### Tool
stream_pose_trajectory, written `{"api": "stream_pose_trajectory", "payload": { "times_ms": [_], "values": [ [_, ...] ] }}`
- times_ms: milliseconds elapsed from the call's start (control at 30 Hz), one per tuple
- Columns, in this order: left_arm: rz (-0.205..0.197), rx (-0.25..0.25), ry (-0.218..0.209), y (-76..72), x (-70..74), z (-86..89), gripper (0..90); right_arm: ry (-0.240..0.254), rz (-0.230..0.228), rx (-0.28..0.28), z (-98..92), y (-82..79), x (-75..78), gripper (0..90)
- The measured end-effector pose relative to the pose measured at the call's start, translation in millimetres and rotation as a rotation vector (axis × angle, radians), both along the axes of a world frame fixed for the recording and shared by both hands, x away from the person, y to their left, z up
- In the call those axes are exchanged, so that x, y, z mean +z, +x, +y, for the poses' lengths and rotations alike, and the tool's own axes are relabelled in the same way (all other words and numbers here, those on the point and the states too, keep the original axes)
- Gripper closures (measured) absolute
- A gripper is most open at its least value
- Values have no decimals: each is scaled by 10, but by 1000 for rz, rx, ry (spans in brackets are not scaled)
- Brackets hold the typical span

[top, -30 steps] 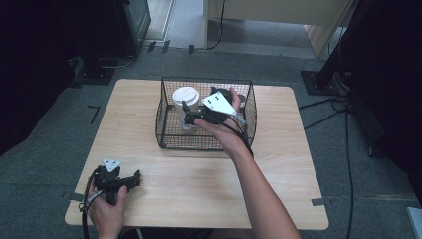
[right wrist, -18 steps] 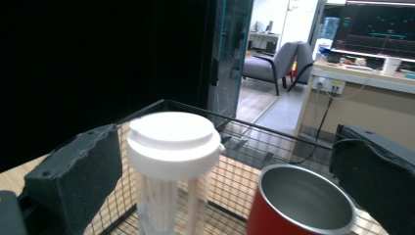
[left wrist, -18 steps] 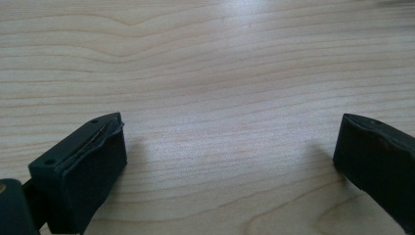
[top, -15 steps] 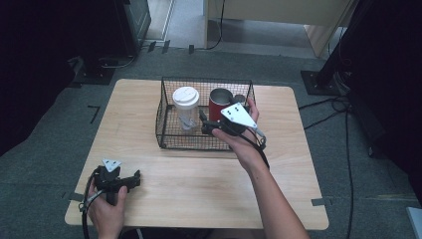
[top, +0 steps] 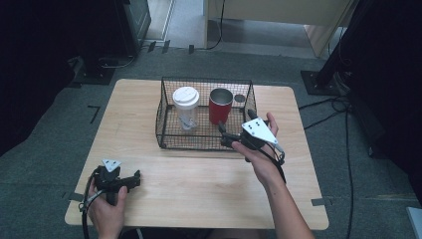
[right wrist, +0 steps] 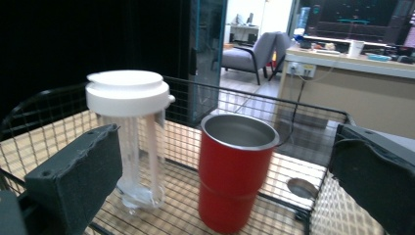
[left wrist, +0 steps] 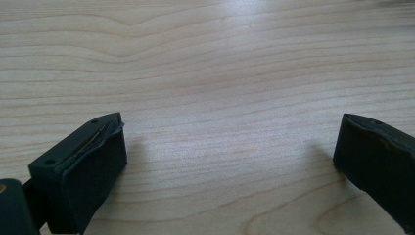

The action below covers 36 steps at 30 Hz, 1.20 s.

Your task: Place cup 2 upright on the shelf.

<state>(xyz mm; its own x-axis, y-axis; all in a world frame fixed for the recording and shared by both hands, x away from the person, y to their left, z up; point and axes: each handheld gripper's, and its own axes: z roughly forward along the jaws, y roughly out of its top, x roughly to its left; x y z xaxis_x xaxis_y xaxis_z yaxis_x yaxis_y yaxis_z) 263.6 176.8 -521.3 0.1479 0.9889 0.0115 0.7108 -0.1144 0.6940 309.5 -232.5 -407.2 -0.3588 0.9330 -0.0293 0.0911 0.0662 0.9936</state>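
Two vessels on my list. Where are they? (desk)

Item 1, red cup (top: pixel 220 105): upright inside the wire basket (top: pixel 164 119), open mouth up, nothing to be seen in it. Item 2, clear tumbler (top: pixel 185 107) with a white lid: upright in the same basket, at 9 o'clock from the red cup, near it but apart. The basket sits toward 12 o'clock on the worktop (top: pixel 199 174). A small round disc (top: pixel 240 98) lies on the basket floor at 1 o'clock from the red cup; I cannot tell what it is. (operator)

And the grippers? (desk)

Item 3, right gripper (top: pixel 235 124): released, jaws spread wide, nothing between them. I hold it at the basket's 4 o'clock corner, raised off the worktop and aimed in at the red cup, which stands centred between the jaws in the right gripper view, clear of both. Item 4, left gripper (top: pixel 130 180): also released and empty, low over bare wood at 7 o'clock on the worktop, well apart from the basket. (operator)

Progress? (desk)

By my reading, if this is loading the basket, both vessels are in and standing and nothing loose is left on the worktop, so that part is done. If the red cup is to come out, no grasp has been made: I have the approach, the closing and the lift yet to do. (operator)
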Motion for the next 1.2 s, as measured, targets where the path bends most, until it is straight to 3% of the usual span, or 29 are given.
{"api": "stream_pose_trajectory", "payload": {
  "times_ms": [667,1200],
  "values": [
    [0,-1,0,0,0,0,0,17,49,-104,-568,-298,-421,0],
    [0,-2,2,-1,0,1,0,15,132,-192,-986,-541,-819,0]
  ]
}}
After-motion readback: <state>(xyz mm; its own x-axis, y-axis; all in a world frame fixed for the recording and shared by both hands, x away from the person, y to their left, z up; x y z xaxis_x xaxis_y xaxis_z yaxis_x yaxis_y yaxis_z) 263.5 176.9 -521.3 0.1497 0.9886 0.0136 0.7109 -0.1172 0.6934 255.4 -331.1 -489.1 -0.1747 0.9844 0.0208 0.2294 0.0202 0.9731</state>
